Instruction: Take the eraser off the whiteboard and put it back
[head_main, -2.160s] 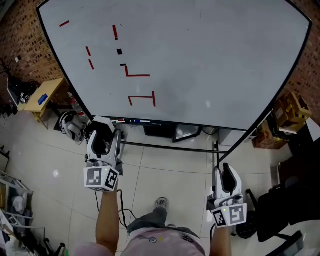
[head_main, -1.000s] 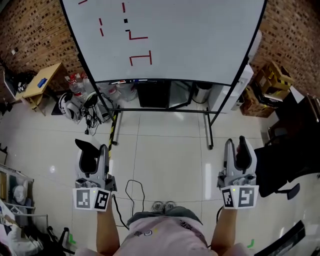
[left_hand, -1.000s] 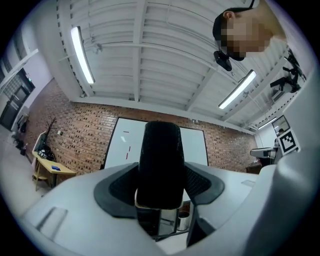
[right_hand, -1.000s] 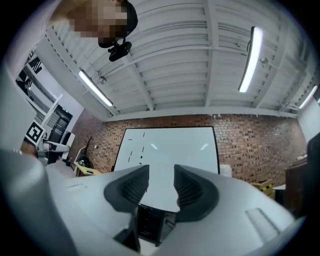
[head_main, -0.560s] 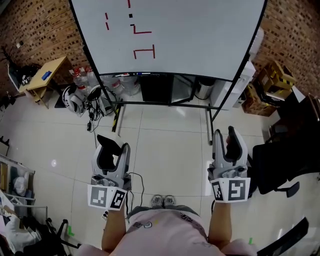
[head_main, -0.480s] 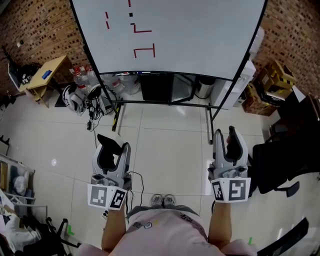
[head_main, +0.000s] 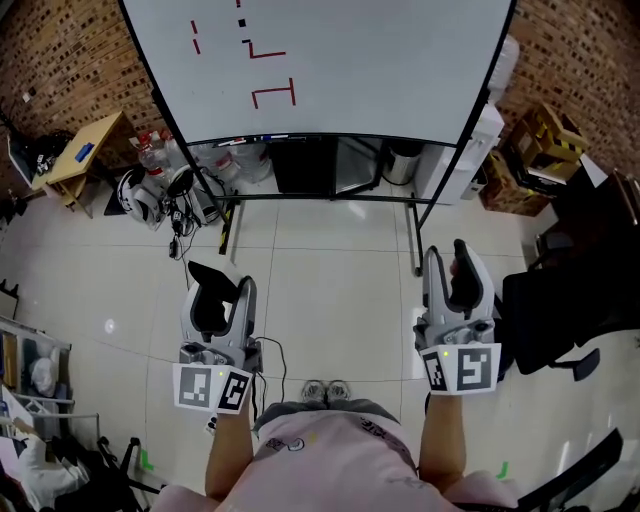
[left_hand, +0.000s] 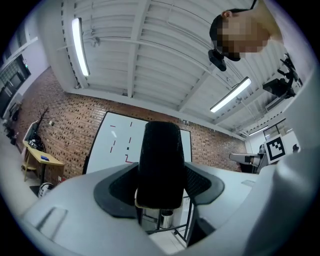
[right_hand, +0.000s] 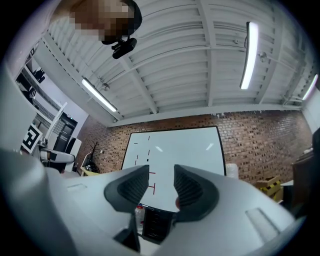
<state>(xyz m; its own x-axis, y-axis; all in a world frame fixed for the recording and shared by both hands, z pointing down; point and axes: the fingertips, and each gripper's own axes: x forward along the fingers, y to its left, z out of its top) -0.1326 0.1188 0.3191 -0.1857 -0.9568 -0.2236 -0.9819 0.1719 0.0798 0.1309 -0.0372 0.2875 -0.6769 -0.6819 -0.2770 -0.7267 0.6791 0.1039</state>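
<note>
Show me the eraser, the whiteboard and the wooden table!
eraser (left_hand: 160, 160), left gripper view, middle of its black face
whiteboard (head_main: 400, 60), head view, bare white surface
wooden table (head_main: 100, 138), head view, bare tabletop

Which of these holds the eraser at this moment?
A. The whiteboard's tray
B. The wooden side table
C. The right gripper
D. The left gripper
D: the left gripper view shows the black eraser clamped between the jaws of the left gripper, while the right gripper has its jaws apart with nothing between them.
</note>
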